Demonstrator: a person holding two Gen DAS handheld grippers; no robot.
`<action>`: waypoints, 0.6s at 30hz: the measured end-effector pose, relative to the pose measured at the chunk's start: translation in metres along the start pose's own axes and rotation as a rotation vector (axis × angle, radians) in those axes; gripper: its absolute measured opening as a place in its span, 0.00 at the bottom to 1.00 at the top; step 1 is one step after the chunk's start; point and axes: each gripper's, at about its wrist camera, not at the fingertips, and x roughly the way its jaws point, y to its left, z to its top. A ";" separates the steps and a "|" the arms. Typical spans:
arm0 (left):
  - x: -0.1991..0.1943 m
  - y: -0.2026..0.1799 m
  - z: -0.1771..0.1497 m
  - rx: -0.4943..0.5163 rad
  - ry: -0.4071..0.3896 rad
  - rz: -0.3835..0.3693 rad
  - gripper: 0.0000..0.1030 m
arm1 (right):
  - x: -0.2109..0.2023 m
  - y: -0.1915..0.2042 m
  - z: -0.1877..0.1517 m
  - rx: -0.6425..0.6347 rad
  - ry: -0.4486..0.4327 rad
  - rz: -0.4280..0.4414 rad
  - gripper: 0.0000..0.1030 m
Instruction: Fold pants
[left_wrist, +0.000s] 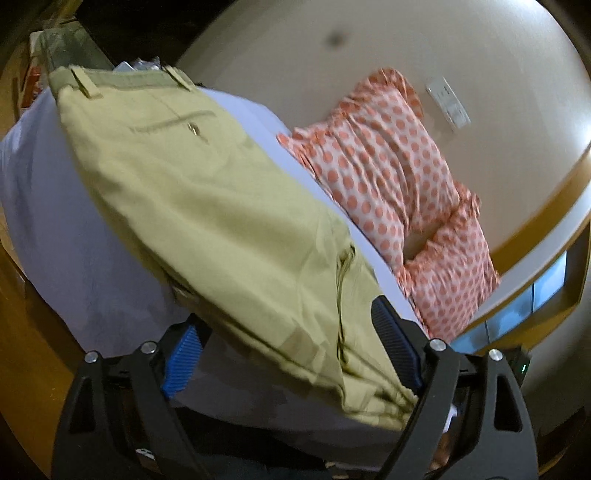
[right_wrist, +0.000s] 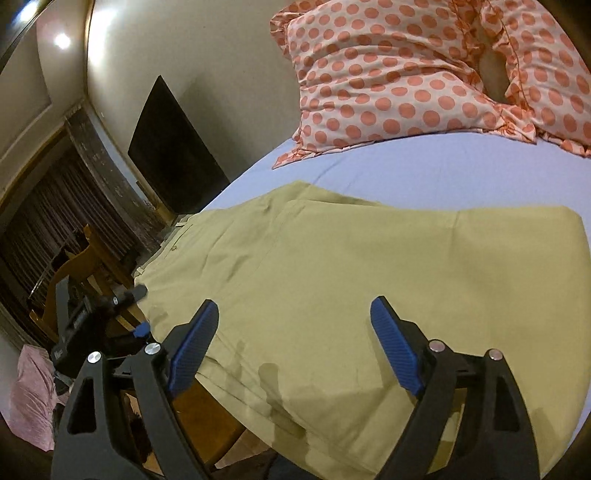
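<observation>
Khaki pants (left_wrist: 207, 206) lie folded on the lavender bedsheet (left_wrist: 66, 236), polka-dot pillows (left_wrist: 384, 173) just beyond. Left gripper (left_wrist: 291, 350) spread wide, the hem between its fingers; right gripper (right_wrist: 295, 350) also gaping, poised over the fabric edge, nothing clamped

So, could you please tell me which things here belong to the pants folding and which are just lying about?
Job:
khaki pants
left gripper, open
right gripper, open
bed sheet

Lying about:
polka-dot pillows
wooden chair
pink cloth
</observation>
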 end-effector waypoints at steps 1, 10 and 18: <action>-0.002 0.001 0.005 0.002 -0.014 0.008 0.83 | 0.001 -0.001 0.000 0.007 0.001 0.004 0.84; -0.007 0.067 0.081 -0.250 -0.124 0.102 0.43 | 0.001 -0.009 -0.005 0.028 -0.003 0.034 0.84; 0.005 -0.014 0.122 0.087 -0.081 0.387 0.10 | -0.034 -0.032 -0.002 0.042 -0.068 0.000 0.86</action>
